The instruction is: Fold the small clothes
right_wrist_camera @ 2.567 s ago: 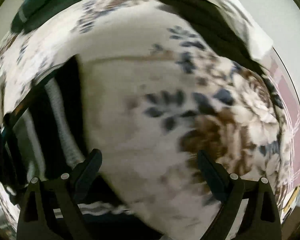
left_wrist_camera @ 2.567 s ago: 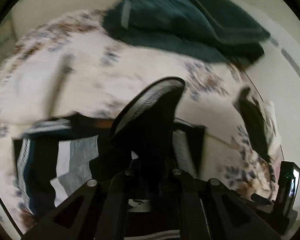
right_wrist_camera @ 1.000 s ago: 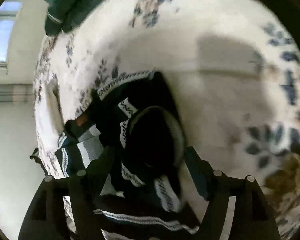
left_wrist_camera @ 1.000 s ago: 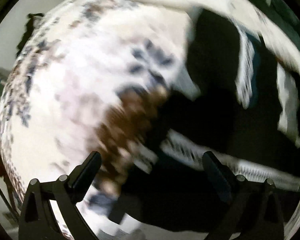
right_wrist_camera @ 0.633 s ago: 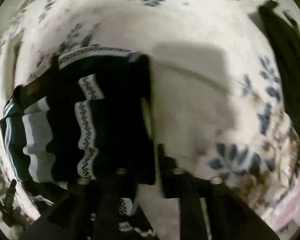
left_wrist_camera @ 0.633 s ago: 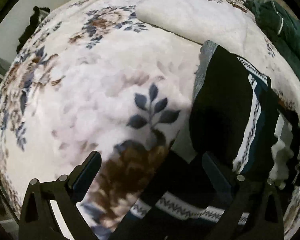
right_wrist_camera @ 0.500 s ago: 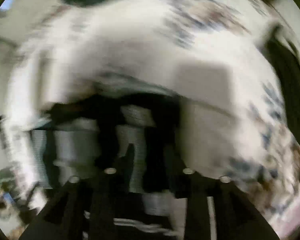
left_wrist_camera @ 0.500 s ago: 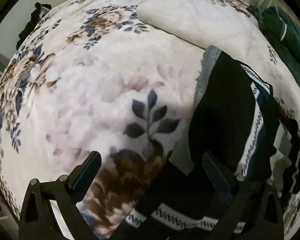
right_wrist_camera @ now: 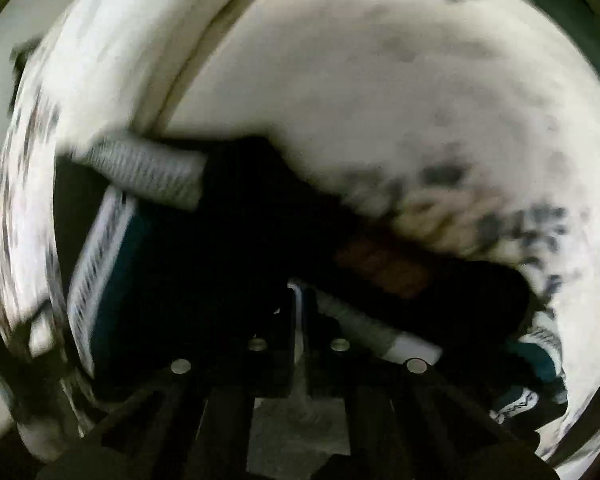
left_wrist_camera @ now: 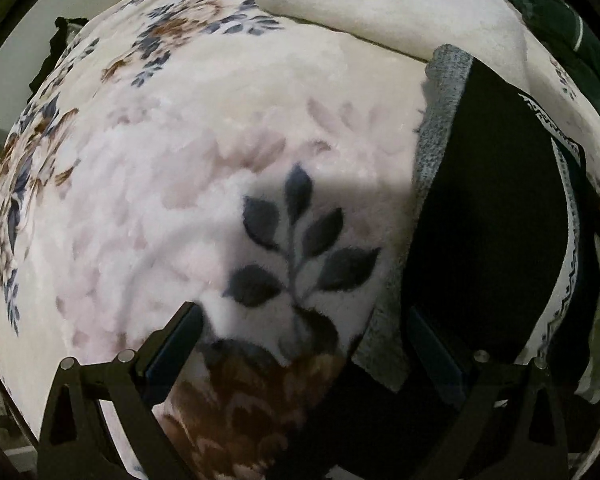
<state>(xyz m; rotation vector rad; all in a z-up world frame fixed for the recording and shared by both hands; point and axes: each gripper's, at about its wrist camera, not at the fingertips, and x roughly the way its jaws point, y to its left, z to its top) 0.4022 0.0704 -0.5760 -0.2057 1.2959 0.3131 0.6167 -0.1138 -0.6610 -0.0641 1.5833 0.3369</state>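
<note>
A small dark sweater [left_wrist_camera: 488, 216] with a grey ribbed hem and white patterned bands lies on a cream floral blanket [left_wrist_camera: 204, 184]. My left gripper [left_wrist_camera: 304, 344] is open and empty, low over the blanket, with its right finger at the sweater's grey hem. In the blurred right wrist view my right gripper [right_wrist_camera: 298, 312] is shut on the sweater [right_wrist_camera: 204, 280], its fingers pinching the dark fabric. A grey ribbed cuff [right_wrist_camera: 148, 176] shows at upper left.
A dark green garment [left_wrist_camera: 572, 28] lies at the blanket's far right. A plain cream fold [left_wrist_camera: 380, 4] of bedding runs across the back. A dark item [left_wrist_camera: 56, 52] hangs past the left edge.
My right gripper has closed on the sweater and swung with it, blurring its view. My left gripper opened earlier and now hovers nearly still by the hem.
</note>
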